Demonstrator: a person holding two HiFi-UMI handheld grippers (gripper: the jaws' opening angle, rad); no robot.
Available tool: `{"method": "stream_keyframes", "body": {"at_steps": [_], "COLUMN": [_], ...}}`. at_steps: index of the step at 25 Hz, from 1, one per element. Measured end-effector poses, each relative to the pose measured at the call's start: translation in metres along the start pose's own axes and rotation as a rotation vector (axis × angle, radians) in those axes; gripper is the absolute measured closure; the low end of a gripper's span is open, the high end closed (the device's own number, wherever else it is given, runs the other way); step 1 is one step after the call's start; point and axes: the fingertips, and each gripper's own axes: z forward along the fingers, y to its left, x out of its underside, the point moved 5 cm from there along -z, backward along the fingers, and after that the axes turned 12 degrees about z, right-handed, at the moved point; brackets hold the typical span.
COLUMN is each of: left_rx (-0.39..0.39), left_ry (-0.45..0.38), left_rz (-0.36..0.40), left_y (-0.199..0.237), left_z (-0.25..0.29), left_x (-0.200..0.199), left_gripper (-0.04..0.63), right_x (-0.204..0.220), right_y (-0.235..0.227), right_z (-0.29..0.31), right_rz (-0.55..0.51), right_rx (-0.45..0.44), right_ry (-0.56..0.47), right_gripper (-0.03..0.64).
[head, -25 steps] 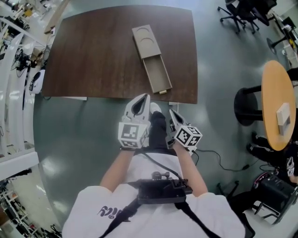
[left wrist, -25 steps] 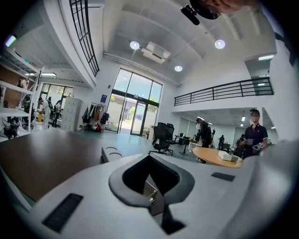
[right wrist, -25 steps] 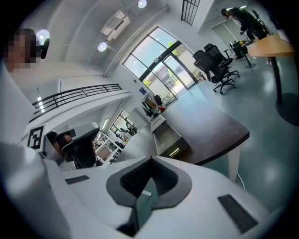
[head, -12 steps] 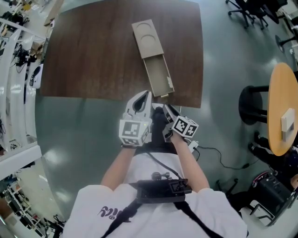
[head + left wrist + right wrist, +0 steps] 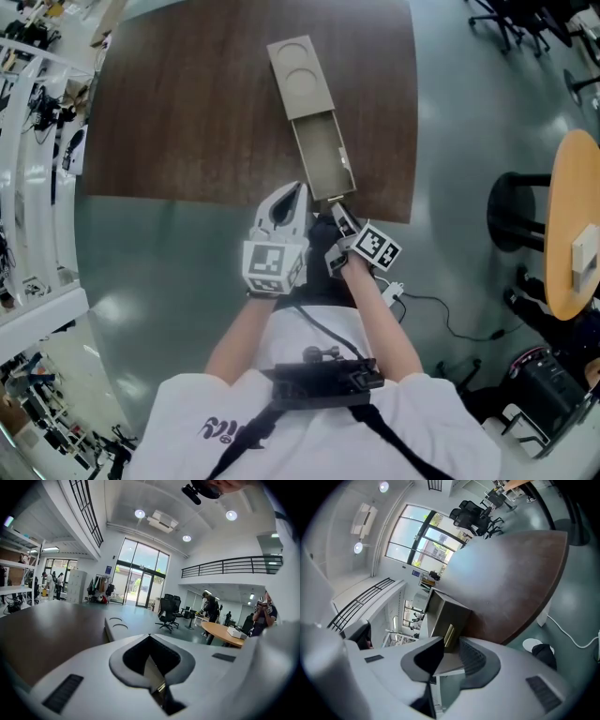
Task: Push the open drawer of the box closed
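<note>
The box (image 5: 300, 70) lies on the counter (image 5: 178, 112) with its drawer (image 5: 322, 155) drawn out toward the person. The drawer's end face sits directly ahead of the right hand-held gripper (image 5: 449, 645), just beyond its tips. That gripper's jaws stand wide apart and grip nothing; the pale handle strip (image 5: 449, 635) shows in the gap between them. The left hand-held gripper (image 5: 150, 637), jaws together and empty, hovers just to its left, short of the counter edge. No grasp seems needed: the tips should meet the end face squarely, near its middle, then push straight ahead along the drawer's length. An off-centre or angled push could skew the drawer or slide the whole box.
</note>
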Motion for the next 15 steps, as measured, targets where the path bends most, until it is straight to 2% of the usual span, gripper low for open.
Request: {"method": "stream_keyframes", "body": {"at_steps": [8,11,15], "left_rx": [0.009,0.002,-0.002], "left_ry": [0.015,0.019,0.022], "left_rz": [0.001,-0.005,-0.006], "left_y": [0.009,0.013,0.018], "left_z": [0.006,0.008,0.010], "left_x": [0.004,0.006,0.008], "left_gripper": [0.586,0.586,0.586], "right_x": [-0.001,-0.003,-0.004], "right_y": [0.001,0.003,0.003], "right_z": [0.013,0.014,0.013], "right_rz": [0.059,0.072,0.094], "right_rx": [-0.010,-0.021,-0.020], "right_ry": [-0.018,-0.020,-0.024], "right_gripper": [0.512,0.561,0.568]}}
